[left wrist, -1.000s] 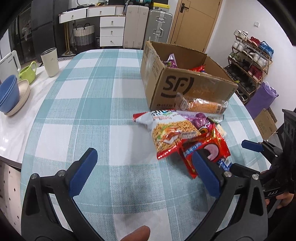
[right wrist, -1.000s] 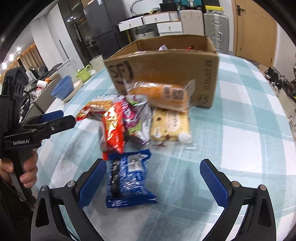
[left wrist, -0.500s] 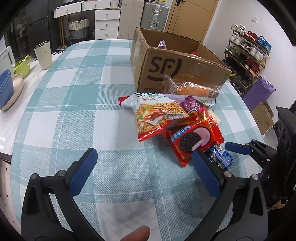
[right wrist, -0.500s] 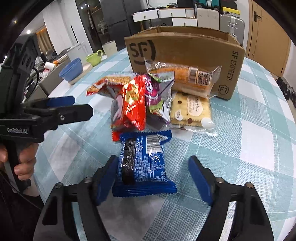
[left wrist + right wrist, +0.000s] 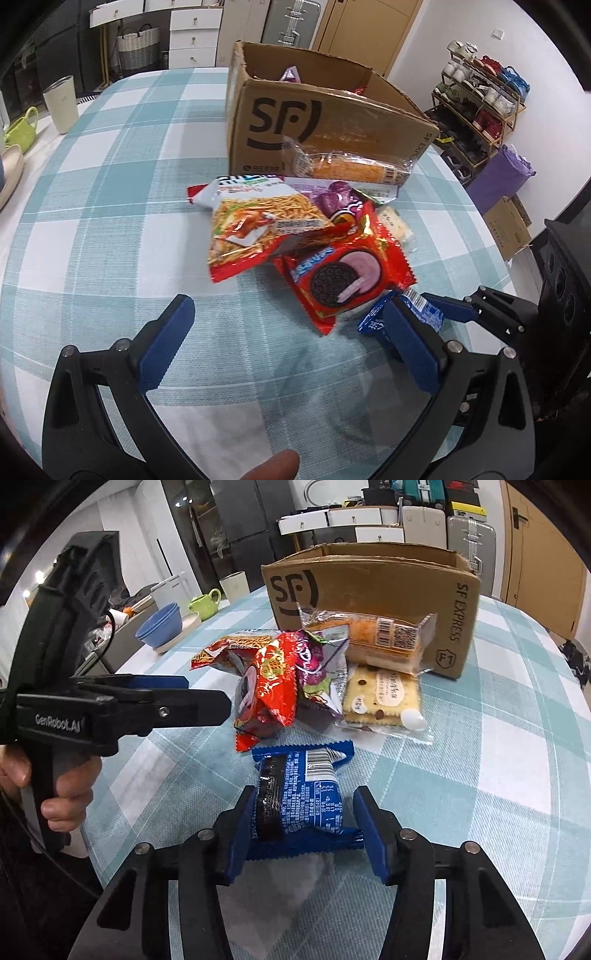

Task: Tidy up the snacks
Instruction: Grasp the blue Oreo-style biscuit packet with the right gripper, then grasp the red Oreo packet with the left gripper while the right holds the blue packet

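From my right wrist camera, my right gripper [image 5: 304,827] had just been closing, and the blue cookie pack [image 5: 301,794] sat between its jaws. The left pad touched the pack's dark edge; at the right pad a thin gap still showed, so I would not call it pinched. The pack lay flat on the checked tablecloth [image 5: 498,775], at the 6 o'clock edge of the snack pile.

At 12 o'clock from the pack stood the cardboard box [image 5: 373,590], open at the top. A clear-wrapped orange cake [image 5: 373,638] leaned against its front wall, with a cracker pack [image 5: 382,698] lying just below it. At 11 o'clock lay the red cookie packet [image 5: 273,683], overlapping a purple packet [image 5: 317,672].

My left gripper [image 5: 288,332] was spread wide with nothing between its pads, over bare cloth at 7 o'clock from the pile. Through its camera, the noodle-snack bag [image 5: 258,221] lay partly over the red packet. My left hand [image 5: 55,786] gripped that tool's handle.
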